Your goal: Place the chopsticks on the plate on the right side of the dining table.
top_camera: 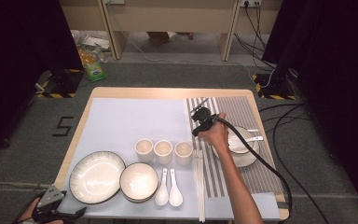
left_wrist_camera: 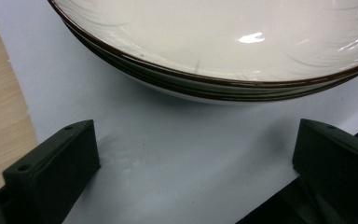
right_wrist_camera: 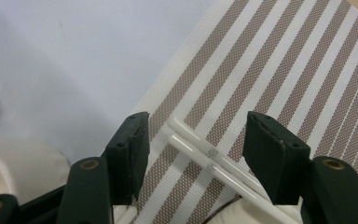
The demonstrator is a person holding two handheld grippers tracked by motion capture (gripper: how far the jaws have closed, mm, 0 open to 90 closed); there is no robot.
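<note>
Two white chopsticks (right_wrist_camera: 200, 151) lie side by side on the striped placemat (right_wrist_camera: 279, 70), between the spread jaws of the right gripper (right_wrist_camera: 196, 154), whose pads do not press on them. From above, the right gripper (top_camera: 199, 122) hangs over the left edge of the striped placemat (top_camera: 242, 109), held in a hand (top_camera: 218, 135) whose forearm reaches in from the near edge of the table (top_camera: 168, 92), a black cable trailing back from it. The chopsticks (top_camera: 198, 184) run lengthwise along that mat edge toward the person. Just right of the hand, a white bowl (top_camera: 241, 140) sits on a saucer with a spoon (top_camera: 255, 138) resting across it.

On the pale blue mat (top_camera: 135, 119), three white cups (top_camera: 163, 150) stand in a row just left of the chopsticks. Nearer the person lie a wide dark-rimmed plate (top_camera: 97, 176), a smaller bowl (top_camera: 139, 181) touching it, and two white spoons (top_camera: 168, 187) side by side.

At the table's near left corner the left gripper (top_camera: 56, 212) rests low with its jaws wide apart and nothing between them; its camera looks at the plate's rim (left_wrist_camera: 205, 81) just ahead over bare blue mat (left_wrist_camera: 177, 163).
</note>
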